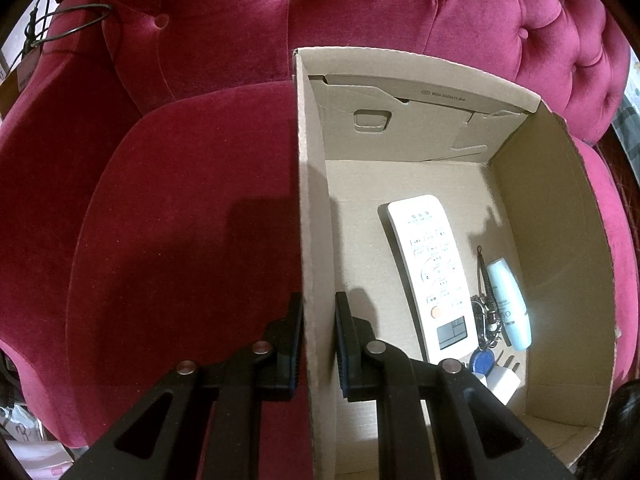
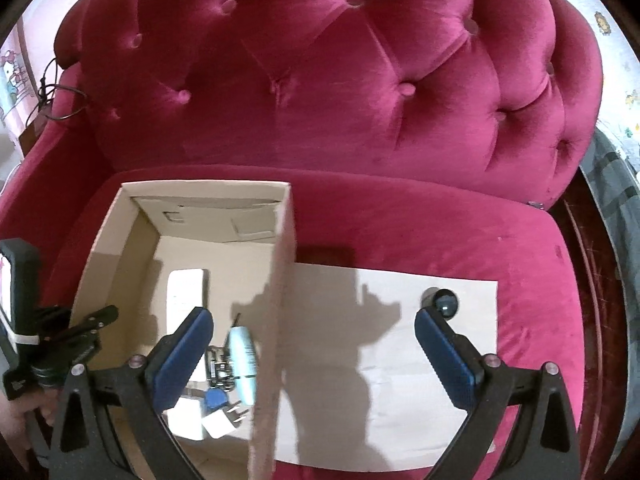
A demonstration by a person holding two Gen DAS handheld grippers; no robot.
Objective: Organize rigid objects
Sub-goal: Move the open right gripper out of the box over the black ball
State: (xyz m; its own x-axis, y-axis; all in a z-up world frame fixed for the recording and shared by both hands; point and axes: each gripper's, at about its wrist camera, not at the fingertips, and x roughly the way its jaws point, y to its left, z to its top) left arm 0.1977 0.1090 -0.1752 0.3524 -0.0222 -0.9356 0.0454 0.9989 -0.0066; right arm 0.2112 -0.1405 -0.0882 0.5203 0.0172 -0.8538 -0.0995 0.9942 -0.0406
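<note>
An open cardboard box (image 1: 560, 240) (image 2: 208, 208) stands on the red sofa seat. Inside lie a white remote (image 1: 432, 268) (image 2: 186, 292), a pale blue bottle (image 1: 510, 308) (image 2: 242, 356), a bunch of keys (image 1: 486, 312) (image 2: 218, 368) with a blue fob, and a white plug (image 1: 502, 384) (image 2: 222, 424). My left gripper (image 1: 319, 304) is shut on the box's left wall, one finger on each side. My right gripper (image 2: 314, 318) hangs wide open above the box's right wall, holding nothing. A small black round object (image 2: 445, 302) rests on white paper by the right fingertip.
The white paper sheet (image 2: 400, 360) lies flat on the seat to the right of the box. The tufted sofa back (image 2: 340, 80) rises behind. A dark cable (image 1: 72, 24) loops over the left armrest. A striped cloth (image 2: 612, 184) hangs at the far right.
</note>
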